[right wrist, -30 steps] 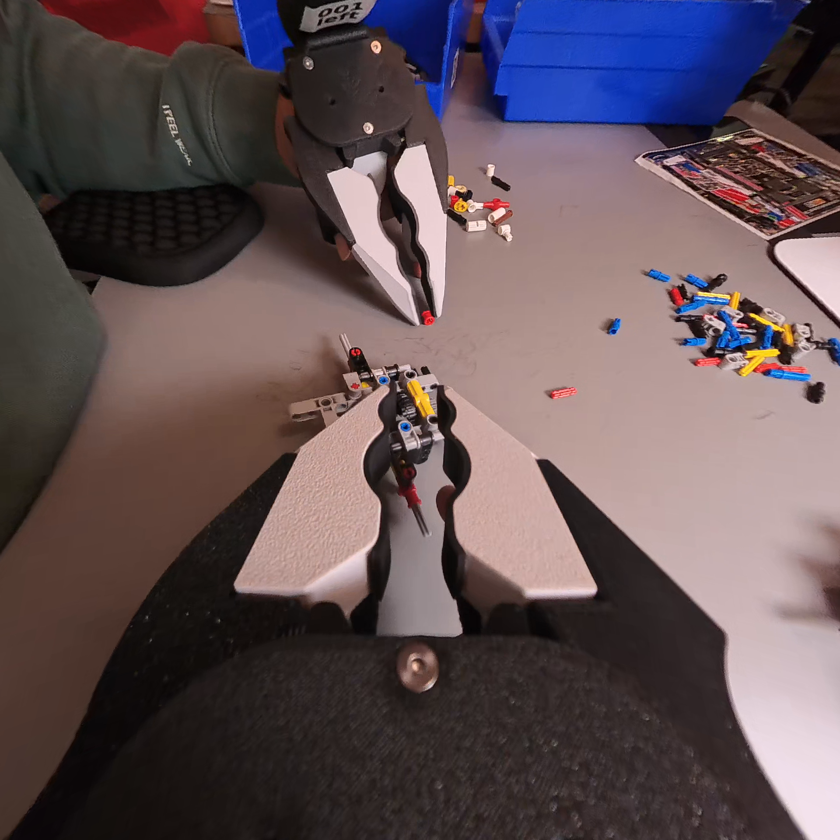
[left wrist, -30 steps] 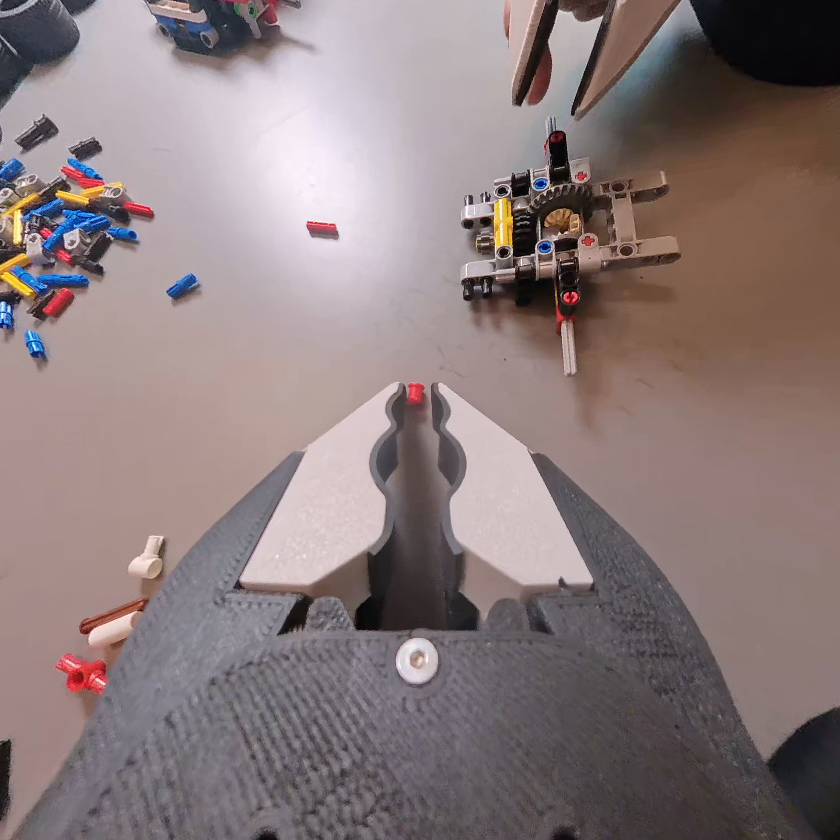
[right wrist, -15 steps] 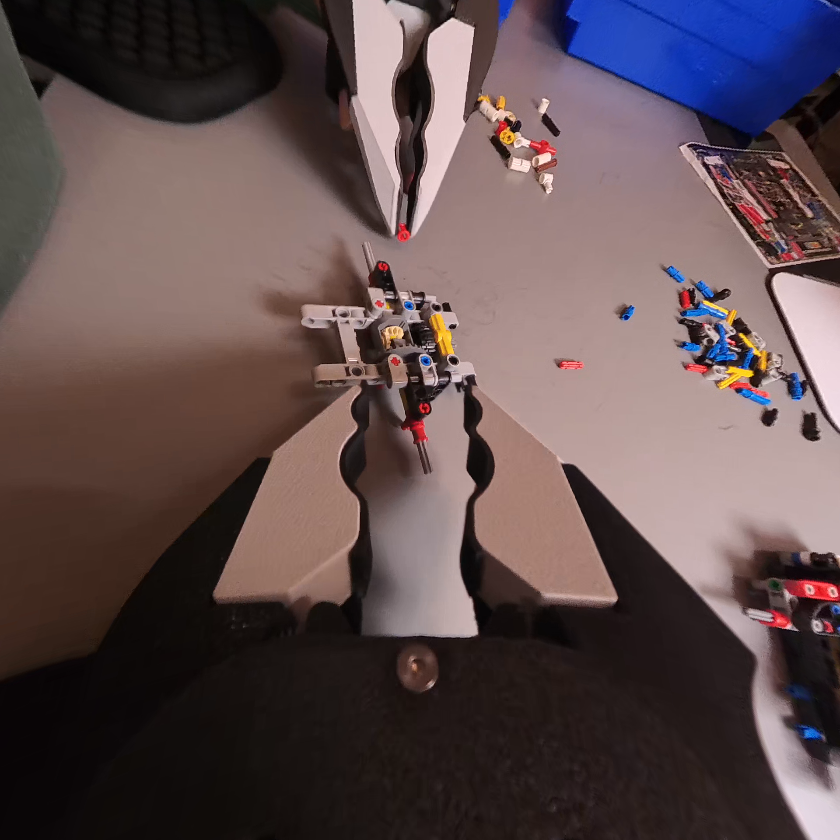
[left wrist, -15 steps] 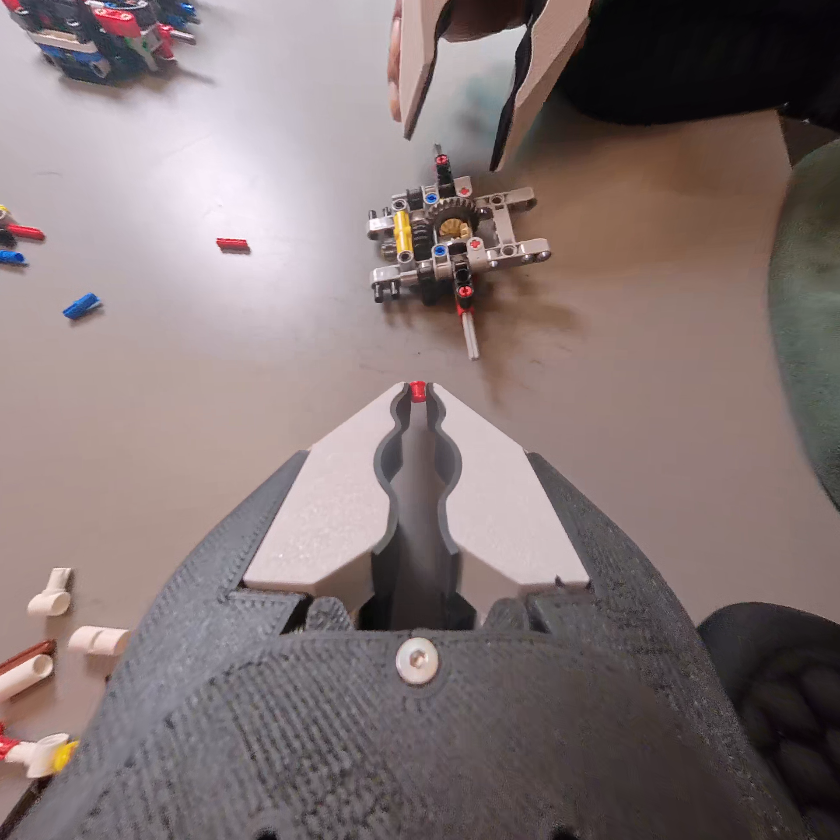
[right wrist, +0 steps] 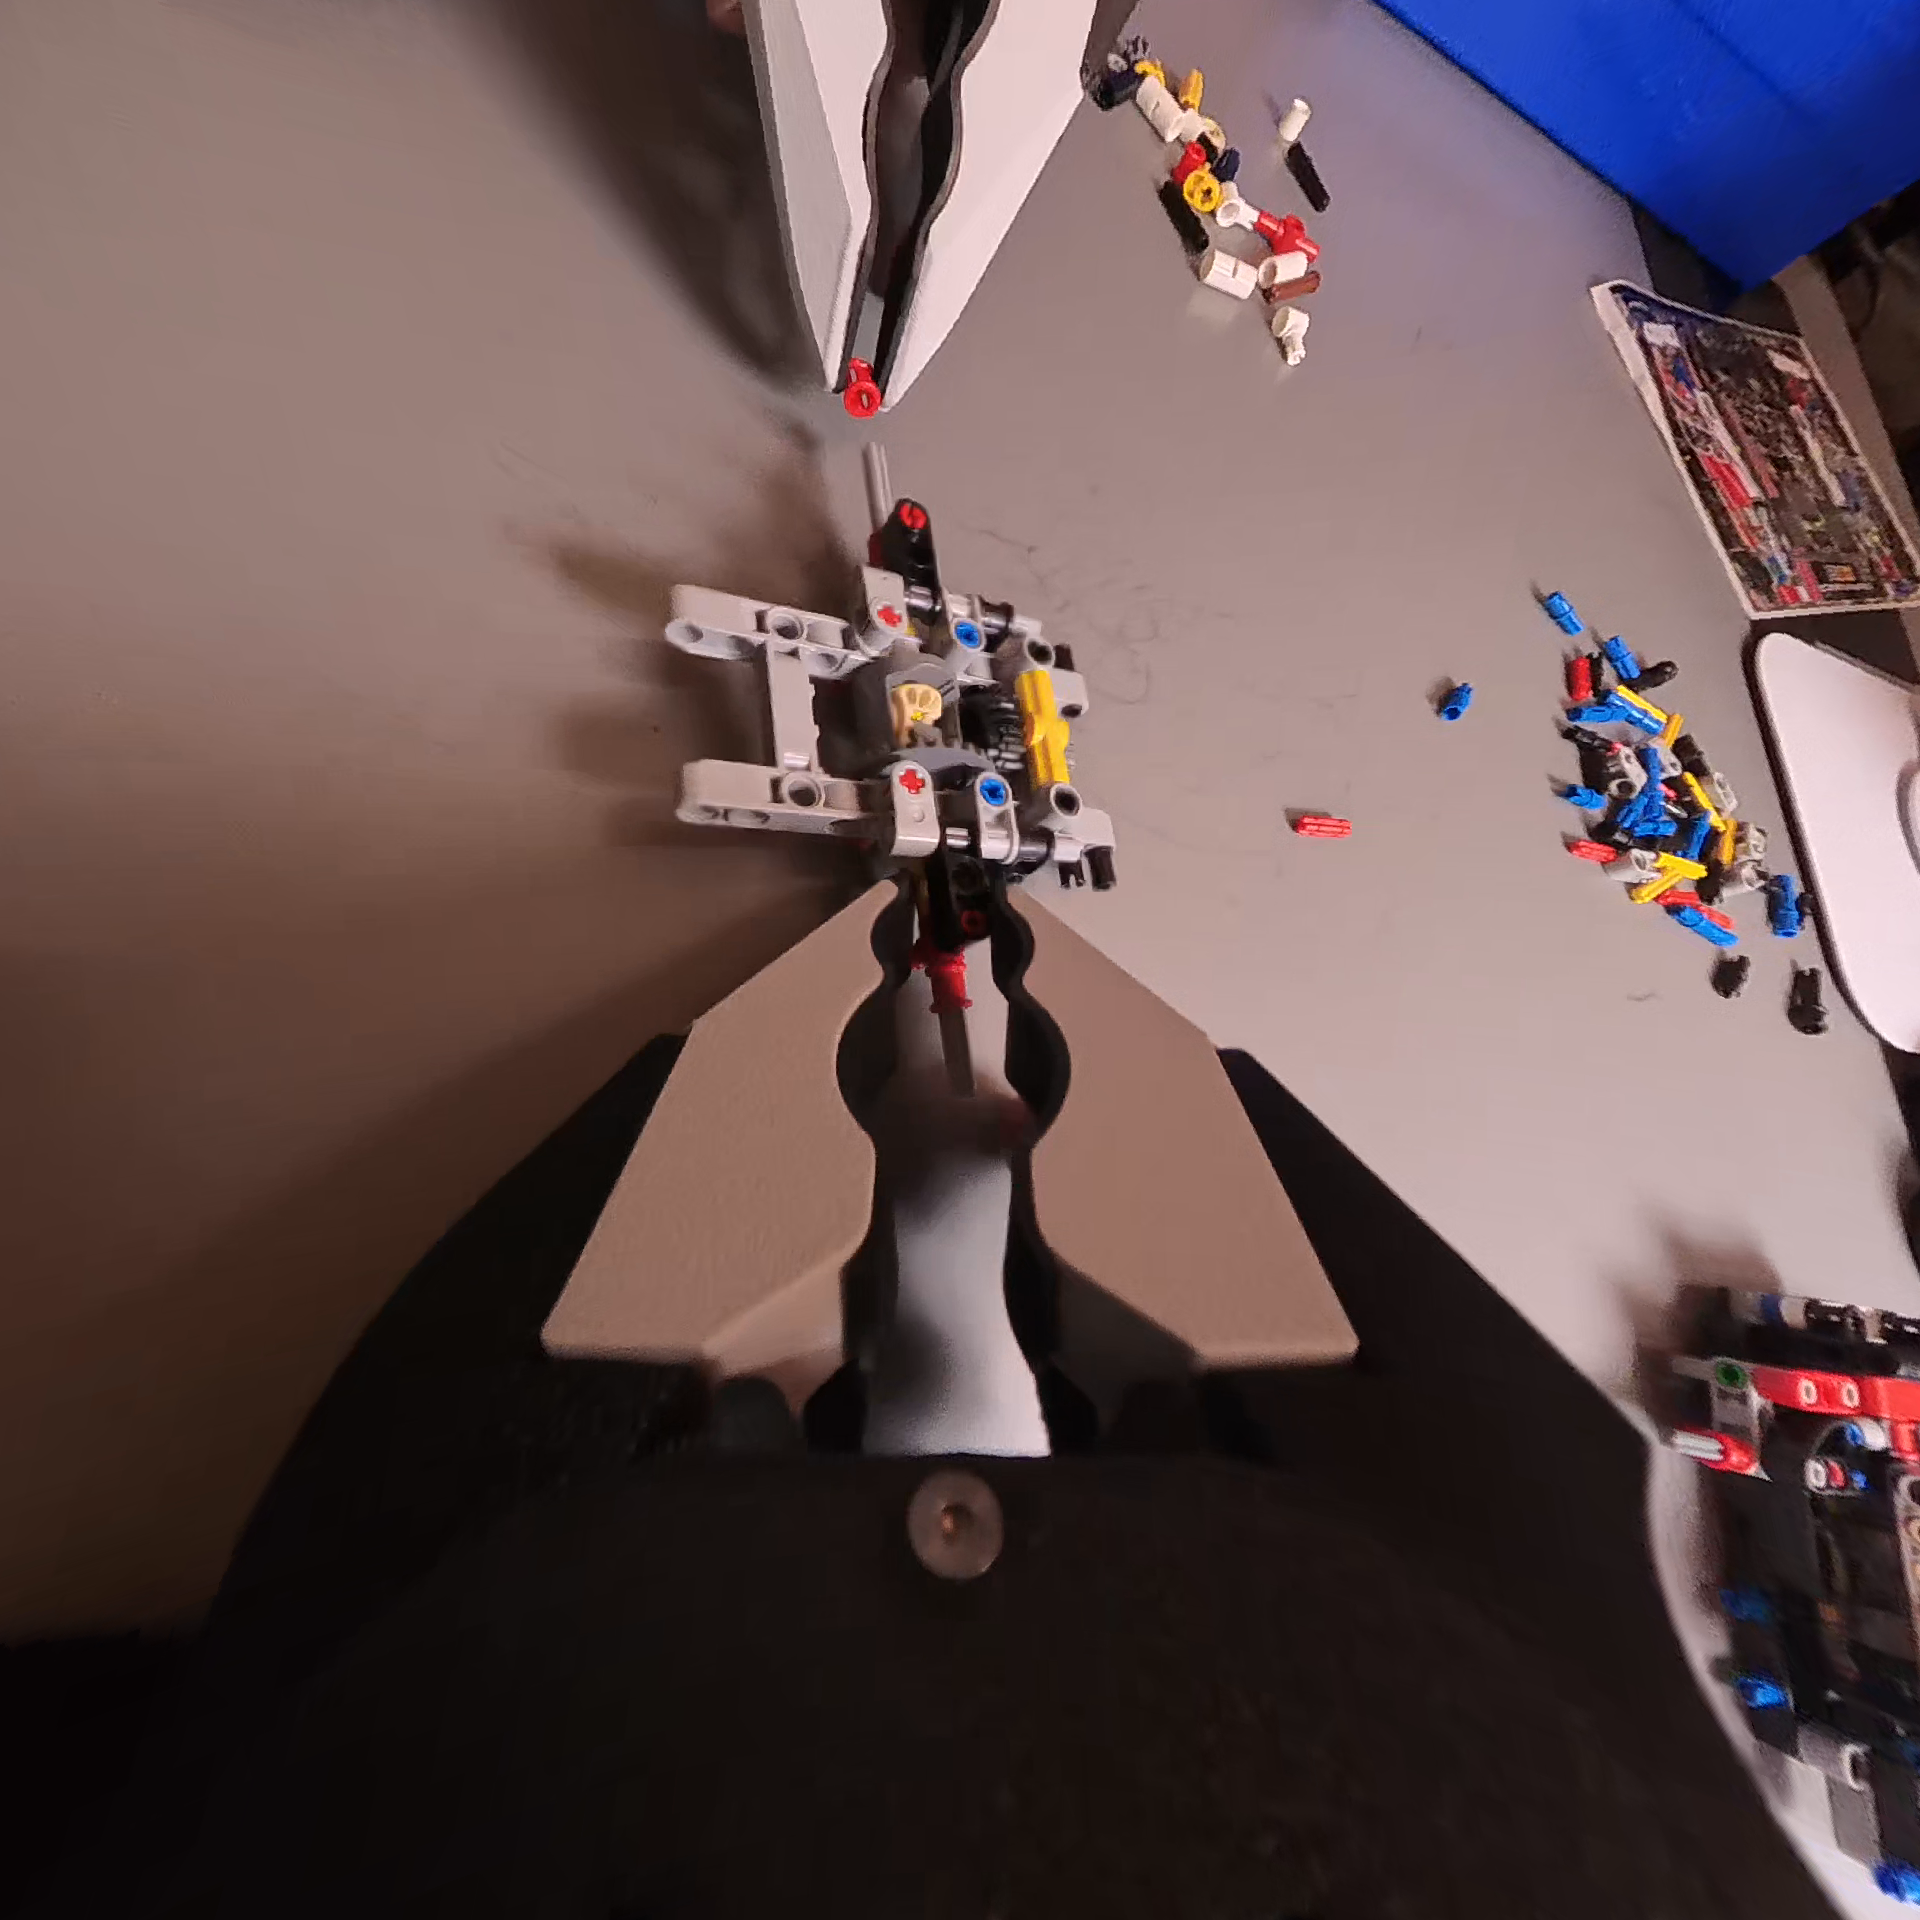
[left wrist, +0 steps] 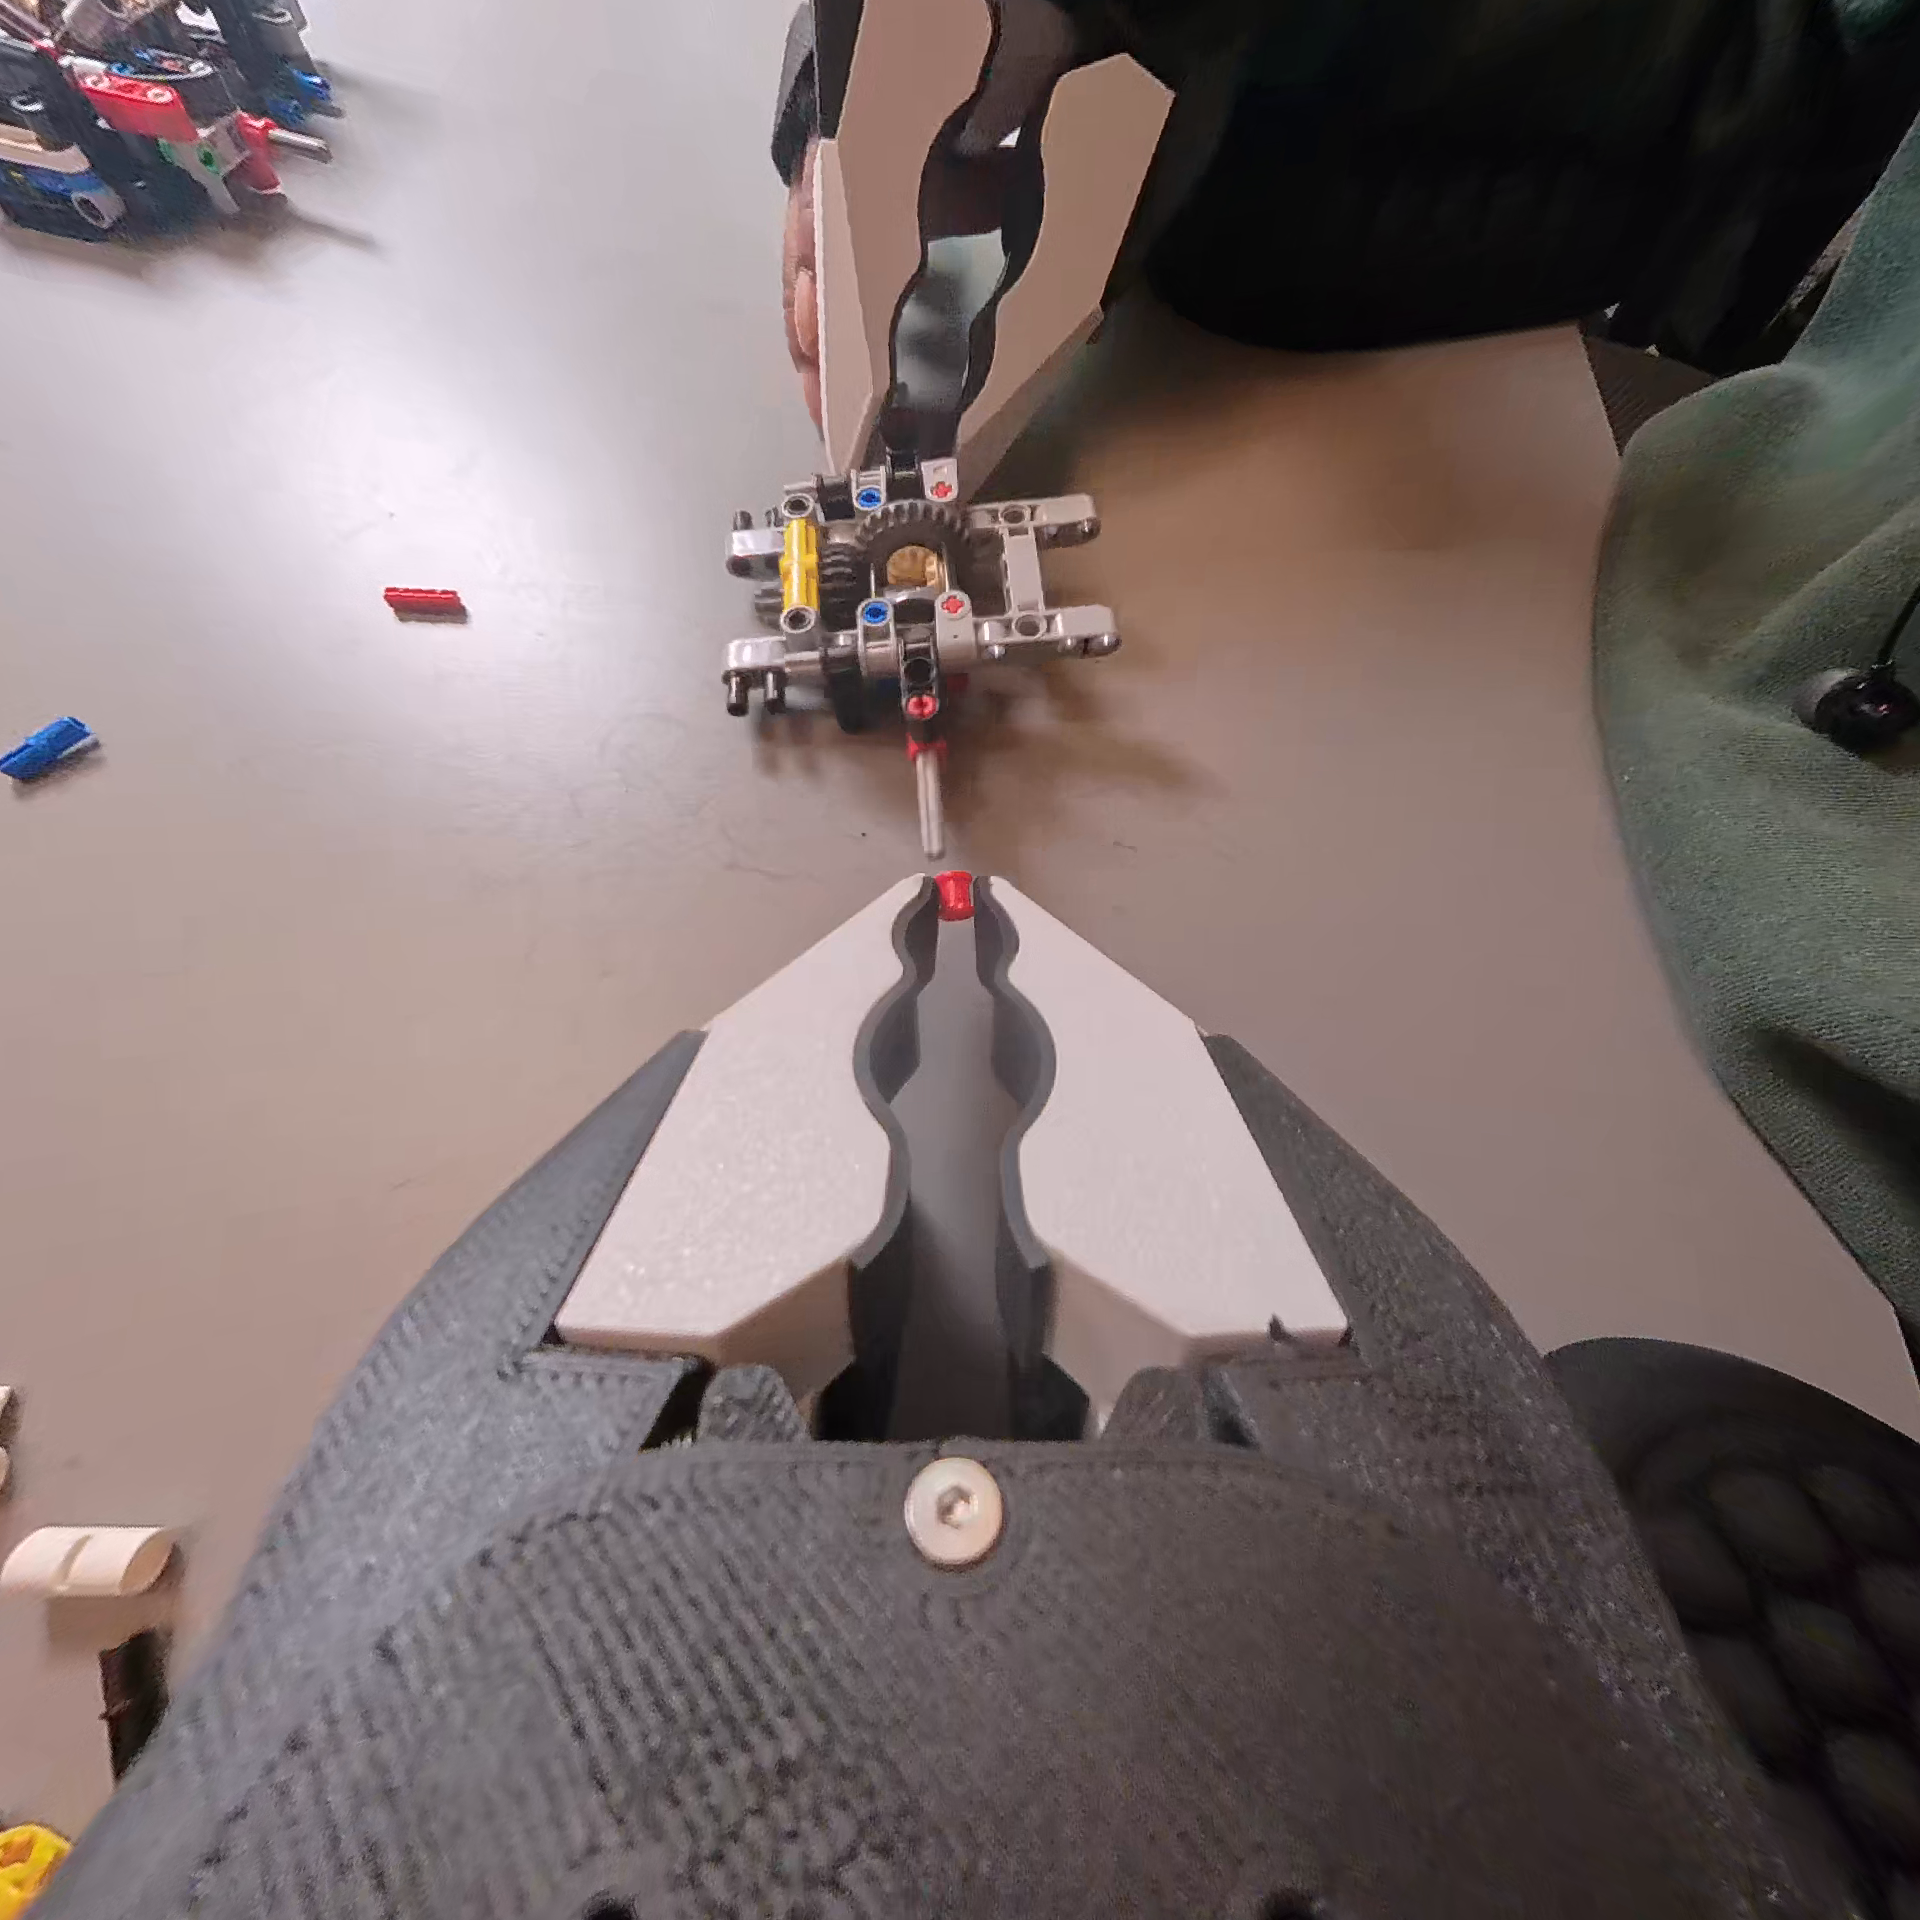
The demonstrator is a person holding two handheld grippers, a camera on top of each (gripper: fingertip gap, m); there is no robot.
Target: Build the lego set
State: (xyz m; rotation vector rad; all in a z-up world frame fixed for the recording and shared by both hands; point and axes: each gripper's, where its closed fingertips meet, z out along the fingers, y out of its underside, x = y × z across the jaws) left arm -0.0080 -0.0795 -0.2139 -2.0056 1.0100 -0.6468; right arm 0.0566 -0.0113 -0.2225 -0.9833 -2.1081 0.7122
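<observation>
**Red bush lined up with the grey axle**

Red plastic sits right at the tip of your left gripper [left wrist: 952, 894]: the red bush [left wrist: 952, 896] is pinched between the two fingers, which are drawn together on it. Just beyond that tip, almost in line with it but not yet touching, lies the free end of the grey axle [left wrist: 928, 805] that sticks out of the gear assembly [left wrist: 914, 592].

That assembly rests flat on the table [left wrist: 436, 987], directly ahead of your left gripper and between the two tools. It already carries a grey frame, a dark gear around a tan centre, a yellow piece, and blue and red pins (so a fair share of this sub-build looks finished).

On its far side your right gripper [right wrist: 940, 904] meets it. The fingers stand a little apart, straddling the black connector and the second axle stub; whether they actually press on it I cannot tell from either view. It looks placed to brace the assembly.

Judging from this, the step in hand is sliding the bush onto the axle. Still left: seating that bush, then much more.

Off to the left of your left gripper lie a loose red pin [left wrist: 424, 601] and a blue pin [left wrist: 47, 746], and farther off a larger model [left wrist: 125, 135]. The parts pile [right wrist: 1662, 790] and instruction sheet [right wrist: 1766, 447] suggest plenty remains.
</observation>
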